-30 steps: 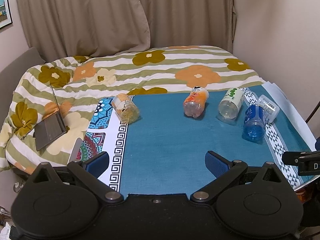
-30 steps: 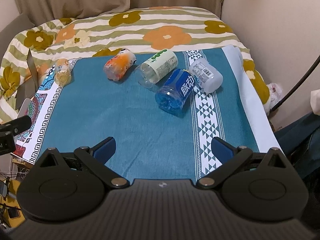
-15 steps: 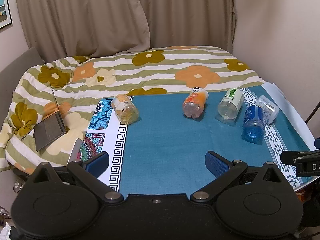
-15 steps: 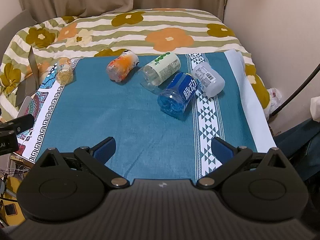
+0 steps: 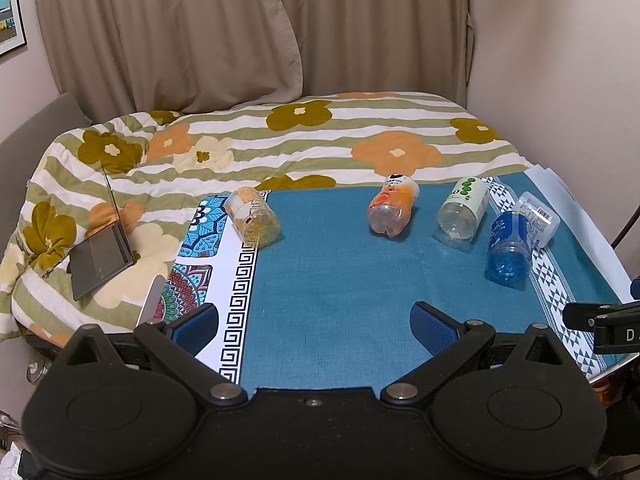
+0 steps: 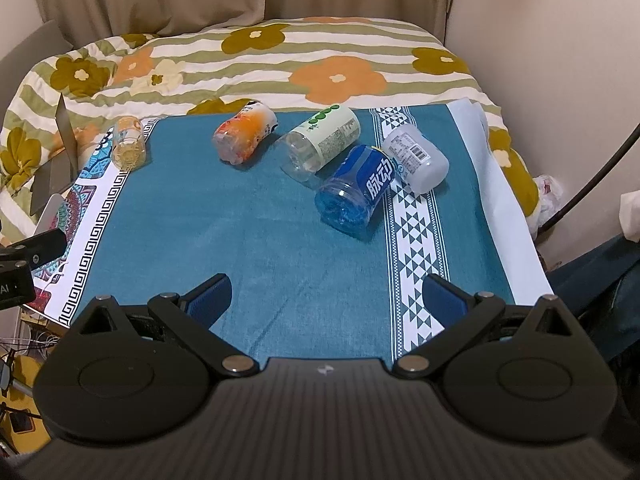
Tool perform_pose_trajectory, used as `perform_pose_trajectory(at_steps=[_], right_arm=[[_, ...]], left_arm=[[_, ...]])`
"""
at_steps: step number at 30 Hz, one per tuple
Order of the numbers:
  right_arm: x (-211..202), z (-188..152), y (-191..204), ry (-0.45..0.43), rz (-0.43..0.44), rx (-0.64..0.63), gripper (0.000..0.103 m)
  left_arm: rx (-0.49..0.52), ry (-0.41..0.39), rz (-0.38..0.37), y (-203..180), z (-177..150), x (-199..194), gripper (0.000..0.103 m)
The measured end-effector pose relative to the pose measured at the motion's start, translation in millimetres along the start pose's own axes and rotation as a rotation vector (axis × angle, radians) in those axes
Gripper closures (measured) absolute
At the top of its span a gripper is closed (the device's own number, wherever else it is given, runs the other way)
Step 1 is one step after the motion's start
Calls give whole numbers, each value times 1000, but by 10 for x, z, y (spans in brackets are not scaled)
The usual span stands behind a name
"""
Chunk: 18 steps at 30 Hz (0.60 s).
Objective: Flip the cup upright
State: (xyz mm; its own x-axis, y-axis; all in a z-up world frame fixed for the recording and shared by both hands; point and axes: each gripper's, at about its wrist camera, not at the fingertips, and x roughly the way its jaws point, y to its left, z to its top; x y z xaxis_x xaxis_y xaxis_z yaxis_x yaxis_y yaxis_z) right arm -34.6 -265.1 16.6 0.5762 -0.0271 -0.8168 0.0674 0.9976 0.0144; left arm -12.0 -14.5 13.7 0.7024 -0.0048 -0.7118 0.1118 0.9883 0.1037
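Several cut-bottle cups lie on their sides on the teal cloth (image 5: pixel 332 280): a yellow one (image 5: pixel 252 222) at the left, an orange one (image 5: pixel 392 210), a clear green-label one (image 5: pixel 462 214), a blue one (image 5: pixel 510 246) and a frosted white one (image 5: pixel 538 218). They also show in the right wrist view: yellow (image 6: pixel 128 148), orange (image 6: pixel 246 134), green-label (image 6: pixel 322 140), blue (image 6: pixel 356 190), white (image 6: pixel 416 158). My left gripper (image 5: pixel 314 326) is open and empty above the cloth's near edge. My right gripper (image 6: pixel 326 298) is open and empty, short of the blue cup.
A flowered quilt (image 5: pixel 304 136) covers the bed behind the cloth. A half-open laptop (image 5: pixel 106 248) lies on the quilt at the left. A wall (image 5: pixel 560 60) stands close on the right, curtains (image 5: pixel 240 28) behind. A cable (image 6: pixel 592 180) hangs at the right edge.
The right gripper has moved slightly forward and up, so the cups sit lower in its view. The left gripper has barely moved. The cups have not moved.
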Motion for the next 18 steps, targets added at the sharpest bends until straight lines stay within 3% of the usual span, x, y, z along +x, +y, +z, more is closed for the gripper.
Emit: perform_pose_trajectory(at_steps=[18], right_arm=[[11,-7,10,3,0,-2,0]], left_arm=[[0,1,0,2,-2,1,0]])
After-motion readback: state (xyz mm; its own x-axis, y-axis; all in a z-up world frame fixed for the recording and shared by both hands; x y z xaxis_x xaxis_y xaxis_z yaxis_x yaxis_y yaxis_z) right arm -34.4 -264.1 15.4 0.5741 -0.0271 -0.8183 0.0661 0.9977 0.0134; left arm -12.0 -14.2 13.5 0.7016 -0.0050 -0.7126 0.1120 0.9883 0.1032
